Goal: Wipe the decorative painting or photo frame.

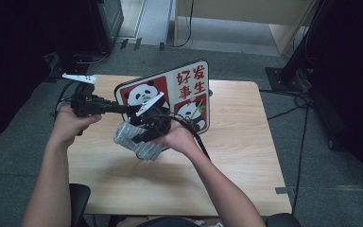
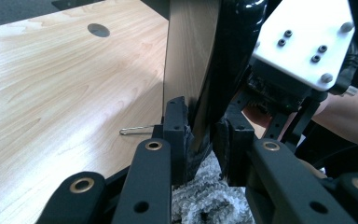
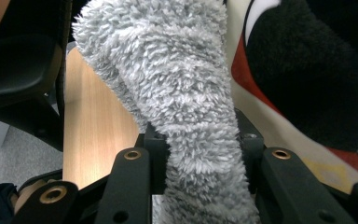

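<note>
Evidently both claws clamped: panda board (image 1: 170, 94), grey cloth (image 3: 177, 93)

Panda board (image 1: 179, 92) stands tilted mid-tabletop (image 1: 246, 156), blocking passage across; bare wood lies open at the near and right sides.

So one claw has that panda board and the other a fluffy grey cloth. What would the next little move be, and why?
Probably a short stroke of the grey cloth across the panda board. The left gripper is clamped on the board's edge and holds it tilted above the table. The right gripper is shut on the cloth, right beside the printed face, so wiping looks likely.
</note>
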Demonstrator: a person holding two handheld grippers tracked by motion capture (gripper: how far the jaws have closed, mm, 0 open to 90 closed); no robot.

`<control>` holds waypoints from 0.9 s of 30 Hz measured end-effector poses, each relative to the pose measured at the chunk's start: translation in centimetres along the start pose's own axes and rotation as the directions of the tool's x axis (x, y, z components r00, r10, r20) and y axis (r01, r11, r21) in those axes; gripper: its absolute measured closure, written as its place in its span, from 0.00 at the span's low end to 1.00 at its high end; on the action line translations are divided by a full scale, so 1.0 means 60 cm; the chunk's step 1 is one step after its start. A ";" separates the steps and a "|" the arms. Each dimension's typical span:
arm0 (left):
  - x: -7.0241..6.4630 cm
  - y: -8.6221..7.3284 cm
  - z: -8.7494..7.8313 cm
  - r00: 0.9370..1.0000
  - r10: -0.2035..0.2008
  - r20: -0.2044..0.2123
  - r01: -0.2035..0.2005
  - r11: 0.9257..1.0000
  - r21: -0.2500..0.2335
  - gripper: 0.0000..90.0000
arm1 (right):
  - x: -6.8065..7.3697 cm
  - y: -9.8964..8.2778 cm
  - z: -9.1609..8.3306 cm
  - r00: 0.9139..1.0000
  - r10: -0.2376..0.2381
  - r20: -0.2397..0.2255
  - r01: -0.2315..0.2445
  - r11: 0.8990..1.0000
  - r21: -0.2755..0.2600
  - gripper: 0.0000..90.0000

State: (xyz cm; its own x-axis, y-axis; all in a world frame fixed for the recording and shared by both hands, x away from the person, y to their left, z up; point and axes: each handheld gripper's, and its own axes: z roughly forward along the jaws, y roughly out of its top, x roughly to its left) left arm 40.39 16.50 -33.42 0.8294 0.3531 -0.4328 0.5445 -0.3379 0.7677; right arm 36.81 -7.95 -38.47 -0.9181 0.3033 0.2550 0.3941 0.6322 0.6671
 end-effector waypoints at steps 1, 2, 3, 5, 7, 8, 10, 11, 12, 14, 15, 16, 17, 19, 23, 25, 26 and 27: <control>0.000 0.000 0.000 1.000 -0.001 0.000 0.001 1.000 0.001 0.84 | 0.000 -0.002 0.002 1.000 -0.001 -0.002 0.001 1.000 -0.001 0.74; 0.000 0.000 0.000 1.000 -0.001 0.000 0.001 1.000 0.001 0.84 | 0.000 -0.003 0.003 1.000 -0.001 -0.002 0.001 1.000 0.003 0.74; 0.000 0.000 0.000 1.000 -0.001 0.000 0.001 1.000 0.002 0.84 | 0.000 -0.004 0.004 1.000 0.003 -0.002 -0.003 1.000 0.006 0.74; 0.000 0.000 0.000 1.000 0.001 0.000 -0.001 1.000 0.004 0.84 | 0.000 -0.007 0.007 1.000 0.007 -0.004 -0.007 1.000 0.010 0.74; 0.000 0.000 -0.001 1.000 0.001 0.001 -0.001 1.000 0.005 0.84 | -0.002 -0.011 0.010 1.000 0.011 -0.008 -0.011 1.000 0.011 0.74; 0.000 0.000 0.000 1.000 0.001 0.001 -0.001 1.000 0.005 0.84 | -0.003 -0.013 0.012 1.000 0.009 -0.008 -0.009 1.000 0.010 0.74; 0.000 0.000 -0.001 1.000 -0.001 0.002 0.001 1.000 0.007 0.84 | -0.003 -0.015 0.014 1.000 0.016 -0.010 -0.016 1.000 0.009 0.74; 0.000 0.000 -0.001 1.000 -0.002 0.002 0.002 1.000 0.007 0.84 | -0.004 -0.017 0.015 1.000 0.014 -0.011 -0.014 1.000 0.009 0.74; 0.000 0.000 -0.001 1.000 -0.004 0.003 0.004 1.000 0.007 0.84 | -0.004 -0.019 0.016 1.000 0.019 -0.014 -0.018 1.000 0.010 0.74; 0.001 0.000 0.000 1.000 -0.008 0.004 0.008 1.000 0.007 0.84 | -0.005 -0.023 0.019 1.000 0.023 -0.015 -0.023 1.000 0.013 0.74; 0.001 0.000 -0.001 1.000 -0.008 0.005 0.008 1.000 0.008 0.84 | -0.006 -0.025 0.021 1.000 0.020 -0.014 -0.020 1.000 0.015 0.74; 0.001 0.000 0.000 1.000 -0.009 0.006 0.009 1.000 0.008 0.84 | -0.006 -0.027 0.023 1.000 0.023 -0.014 -0.022 1.000 0.015 0.74; 0.001 0.000 0.000 1.000 -0.011 0.008 0.011 1.000 0.008 0.84 | -0.006 -0.029 0.024 1.000 0.022 -0.016 -0.022 1.000 0.016 0.74; 0.002 0.000 -0.001 1.000 -0.011 0.008 0.011 1.000 0.009 0.84 | -0.006 -0.033 0.027 0.999 0.028 -0.018 -0.027 0.999 0.021 0.74; 0.002 0.000 -0.001 1.000 -0.012 0.008 0.012 1.000 0.009 0.84 | -0.008 -0.040 0.034 0.999 0.028 -0.017 -0.028 0.999 0.031 0.74; 0.002 0.000 0.000 1.000 -0.010 0.008 0.010 1.000 0.009 0.84 | -0.008 -0.045 0.037 1.000 0.027 -0.017 -0.026 0.999 0.031 0.74; 0.002 0.000 0.000 1.000 -0.009 0.007 0.009 1.000 0.009 0.84 | -0.008 -0.046 0.037 0.999 0.027 -0.018 -0.027 0.999 0.031 0.74; 0.002 0.000 0.000 1.000 -0.009 0.007 0.009 1.000 0.010 0.84 | -0.008 -0.048 0.039 0.999 0.031 -0.017 -0.031 0.999 0.033 0.74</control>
State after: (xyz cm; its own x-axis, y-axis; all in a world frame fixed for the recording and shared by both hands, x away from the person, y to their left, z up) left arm 40.45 16.56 -33.46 0.8255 0.3499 -0.4429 0.5529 -0.3433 0.7593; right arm 36.20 -8.28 -42.15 -0.9059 0.3109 0.2876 0.4233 0.6456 0.6356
